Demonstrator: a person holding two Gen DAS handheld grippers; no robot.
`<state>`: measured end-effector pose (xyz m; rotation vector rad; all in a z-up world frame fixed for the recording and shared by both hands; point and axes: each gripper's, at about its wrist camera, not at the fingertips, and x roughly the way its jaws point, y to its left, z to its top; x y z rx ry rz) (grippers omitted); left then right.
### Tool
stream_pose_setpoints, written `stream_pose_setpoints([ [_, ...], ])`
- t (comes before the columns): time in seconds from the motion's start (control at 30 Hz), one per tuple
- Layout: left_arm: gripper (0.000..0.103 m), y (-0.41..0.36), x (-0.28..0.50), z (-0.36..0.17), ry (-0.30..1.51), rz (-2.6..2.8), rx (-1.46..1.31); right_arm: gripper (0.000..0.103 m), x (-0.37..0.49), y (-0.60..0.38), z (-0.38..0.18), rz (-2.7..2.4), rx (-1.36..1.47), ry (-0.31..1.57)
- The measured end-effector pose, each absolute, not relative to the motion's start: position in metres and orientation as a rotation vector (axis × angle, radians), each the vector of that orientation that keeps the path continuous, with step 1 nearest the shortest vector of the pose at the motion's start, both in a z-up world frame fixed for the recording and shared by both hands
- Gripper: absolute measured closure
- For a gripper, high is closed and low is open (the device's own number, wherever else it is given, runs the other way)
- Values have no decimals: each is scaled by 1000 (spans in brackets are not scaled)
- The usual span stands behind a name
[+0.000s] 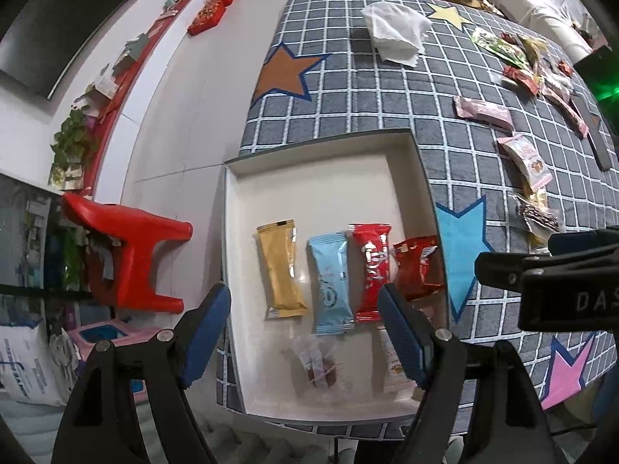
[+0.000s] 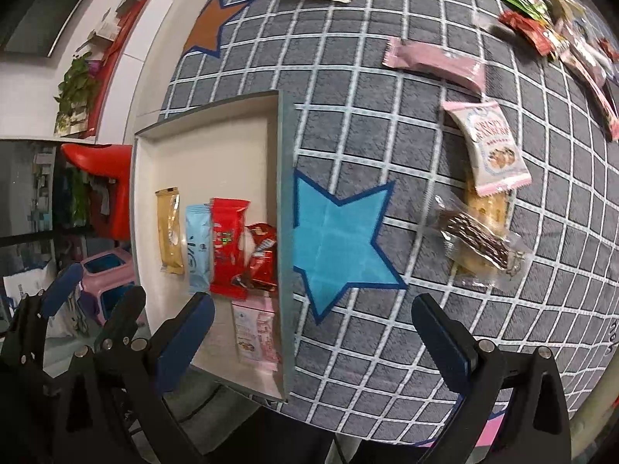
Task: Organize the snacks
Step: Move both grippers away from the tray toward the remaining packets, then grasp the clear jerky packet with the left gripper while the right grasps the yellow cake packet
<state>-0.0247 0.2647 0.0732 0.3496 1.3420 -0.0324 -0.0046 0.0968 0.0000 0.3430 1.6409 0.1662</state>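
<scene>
Both grippers hang empty with their jaws spread wide: the left gripper (image 1: pixel 305 332) hovers over the near end of the tray (image 1: pixel 421 193), and the right gripper (image 2: pixel 313 332) sits over the checked tablecloth (image 2: pixel 387 116) just beside the tray's right wall, above the blue star patch (image 2: pixel 336 247). Judging by what lies where, the sorting looks partly done. Inside the tray a neat row is already laid side by side: a gold packet (image 1: pixel 280 268), a light blue packet (image 1: pixel 330 284), a red packet (image 1: pixel 371 270) and a crumpled red bag (image 1: pixel 419 266) against the right wall, with a clear-wrapped sweet (image 1: pixel 319 363) and a pink packet (image 2: pixel 255 332) nearer the grippers. The far half of the tray is bare. Much is left on the cloth, well apart from the tray: a pink cracker pack (image 2: pixel 489 147), a clear pack with a dark chocolate snack (image 2: pixel 479 243) lying on a pale biscuit pack, a long pink bar (image 2: pixel 437 62), and a loose heap of green and red wrappers (image 2: pixel 530 11) at the far right. Of these, the chocolate snack pack lies nearest the right gripper, ahead and to its right, and seems the likeliest next pick; the left gripper has only sorted packets within reach.
</scene>
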Motion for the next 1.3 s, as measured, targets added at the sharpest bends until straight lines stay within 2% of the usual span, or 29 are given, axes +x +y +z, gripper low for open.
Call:
stream_pose_setpoints([
  [0.47,21,227,-26,56,1415,-145,400,0,-50,-15,-58,-170,476,1733],
  [0.67,21,216,-21,51,1443,-170,390,0,-46,-49,-64,-248,470,1713],
  [0.9,21,199,-20,50,1455,-196,408,0,-16,-68,-71,-305,516,1646],
  [1.13,21,182,-24,43,1477,-232,428,0,-26,-51,-97,-182,514,1758],
  [1.3,21,170,-23,39,1487,-257,434,0,-30,-47,-91,-217,501,1714],
])
